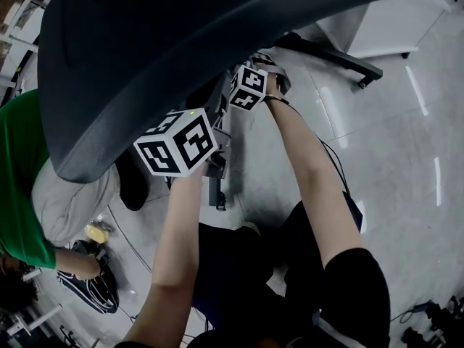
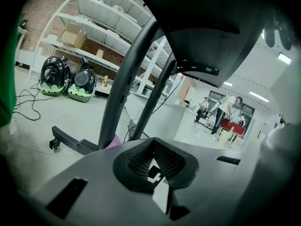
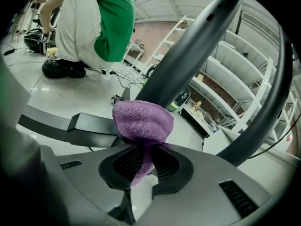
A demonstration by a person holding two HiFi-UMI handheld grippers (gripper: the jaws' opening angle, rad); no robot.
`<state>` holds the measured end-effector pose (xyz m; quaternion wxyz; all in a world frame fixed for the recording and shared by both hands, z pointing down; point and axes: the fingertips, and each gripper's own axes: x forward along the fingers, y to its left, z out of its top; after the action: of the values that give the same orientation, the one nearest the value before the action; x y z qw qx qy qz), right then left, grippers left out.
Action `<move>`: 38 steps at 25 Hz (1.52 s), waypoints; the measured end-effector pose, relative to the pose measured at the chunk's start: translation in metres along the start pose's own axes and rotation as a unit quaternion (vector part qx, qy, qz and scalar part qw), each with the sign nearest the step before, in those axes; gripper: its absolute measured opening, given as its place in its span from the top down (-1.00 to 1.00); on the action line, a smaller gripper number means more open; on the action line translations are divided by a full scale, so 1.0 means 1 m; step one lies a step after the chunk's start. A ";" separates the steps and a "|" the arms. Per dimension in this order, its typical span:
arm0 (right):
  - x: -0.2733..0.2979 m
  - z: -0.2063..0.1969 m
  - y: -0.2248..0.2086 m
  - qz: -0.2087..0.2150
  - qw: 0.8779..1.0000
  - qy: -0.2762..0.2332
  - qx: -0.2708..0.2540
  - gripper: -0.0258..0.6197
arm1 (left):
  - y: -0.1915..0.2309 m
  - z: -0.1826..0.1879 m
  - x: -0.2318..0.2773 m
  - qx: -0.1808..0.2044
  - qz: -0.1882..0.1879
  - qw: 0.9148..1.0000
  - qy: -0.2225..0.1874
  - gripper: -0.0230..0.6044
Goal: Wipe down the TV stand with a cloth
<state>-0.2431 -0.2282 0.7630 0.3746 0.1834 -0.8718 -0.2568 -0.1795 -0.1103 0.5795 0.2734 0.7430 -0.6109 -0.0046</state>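
In the head view, the dark screen back [image 1: 181, 42] looms over my marker cubes and hides most of the stand. In the left gripper view, my left claw [image 2: 153, 142] is pressed together on nothing and faces the TV stand [image 2: 123, 84]. In the right gripper view, my right claw [image 3: 143, 147] pinches the purple cloth [image 3: 142, 120], seemingly against a slanted post. I judge the wiping under way with much left, and I can read no brand or writing.

Cloth [image 3: 142, 121] in the right gripper [image 3: 143, 166] — against the TV stand post [image 3: 188, 55].
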 end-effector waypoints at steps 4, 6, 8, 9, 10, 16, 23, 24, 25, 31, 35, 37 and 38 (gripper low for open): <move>0.012 -0.013 0.004 0.007 1.000 0.014 -0.017 0.71 | -0.008 -0.001 0.001 0.003 -0.008 1.000 0.000 0.91; 0.018 -0.021 0.001 0.004 0.999 0.024 -0.024 0.71 | -0.013 0.003 0.004 -0.001 -0.015 1.000 -0.007 0.91; 0.019 -0.026 -0.006 -0.003 0.999 0.032 -0.027 0.71 | -0.019 0.007 0.005 -0.009 -0.025 1.000 -0.015 0.91; 0.018 -0.027 -0.009 -0.009 0.999 0.035 -0.027 0.71 | -0.022 0.009 0.006 -0.010 -0.029 0.999 -0.017 0.91; 0.016 -0.028 -0.014 -0.015 0.999 0.037 -0.026 0.71 | -0.023 0.009 0.007 -0.007 -0.032 0.999 -0.017 0.91; 0.002 -0.031 -0.040 -0.055 0.997 0.049 -0.020 0.71 | -0.025 0.003 0.015 -0.018 -0.044 0.999 -0.005 0.91; -0.012 -0.038 -0.069 -0.100 0.993 0.068 -0.011 0.71 | -0.014 -0.009 0.023 0.001 -0.028 0.999 0.017 0.91; -0.013 -0.040 -0.073 -0.106 0.992 0.071 -0.009 0.71 | -0.014 -0.008 0.023 -0.002 -0.027 1.000 0.015 0.91; -0.014 -0.042 -0.077 -0.112 0.991 0.075 -0.007 0.71 | -0.015 -0.006 0.024 -0.005 -0.027 1.000 0.012 0.91; -0.023 -0.052 -0.101 -0.149 0.984 0.094 0.004 0.71 | -0.017 -0.006 0.022 0.022 -0.021 0.999 0.013 0.91; -0.039 -0.039 -0.120 -0.173 0.981 0.081 -0.019 0.71 | -0.016 -0.007 0.022 0.012 -0.020 1.000 0.012 0.91; -0.051 -0.023 -0.131 -0.183 0.980 0.063 -0.044 0.71 | -0.016 -0.006 0.022 0.014 -0.016 1.000 0.012 0.91; -0.058 -0.014 -0.136 -0.187 0.979 0.055 -0.055 0.71 | -0.017 -0.004 0.023 0.016 -0.015 1.000 0.012 0.91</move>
<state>-0.1775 -0.3122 0.6596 0.3767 0.3359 -0.7851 -0.3589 -0.1568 -0.1276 0.5831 0.2686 0.7566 -0.5961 0.0097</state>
